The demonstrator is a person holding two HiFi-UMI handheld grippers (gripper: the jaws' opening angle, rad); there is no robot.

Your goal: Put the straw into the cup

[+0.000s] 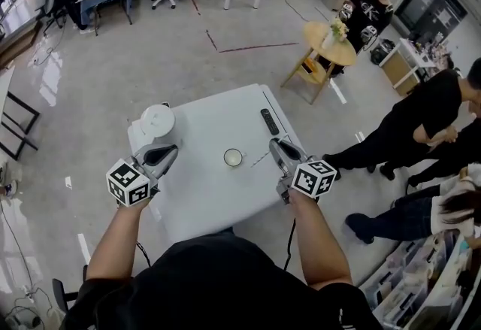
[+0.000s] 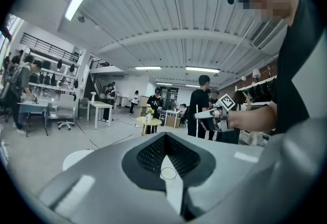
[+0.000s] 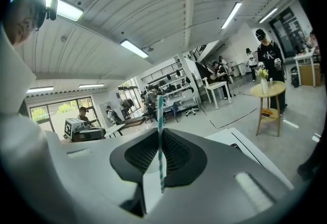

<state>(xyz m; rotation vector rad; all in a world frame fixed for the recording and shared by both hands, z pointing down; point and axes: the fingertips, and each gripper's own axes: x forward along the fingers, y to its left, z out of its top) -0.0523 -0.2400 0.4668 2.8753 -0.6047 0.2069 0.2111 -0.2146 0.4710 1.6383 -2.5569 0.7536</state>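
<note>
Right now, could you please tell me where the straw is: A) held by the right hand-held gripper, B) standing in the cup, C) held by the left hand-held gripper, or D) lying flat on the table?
A: the straw is pinched between the jaws of the right hand-held gripper.

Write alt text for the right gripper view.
The right gripper has its jaws shut on a teal-and-white striped straw that stands upright between them. Beyond are a corner of the white table and a large workshop with a round wooden side table and several people.
</note>
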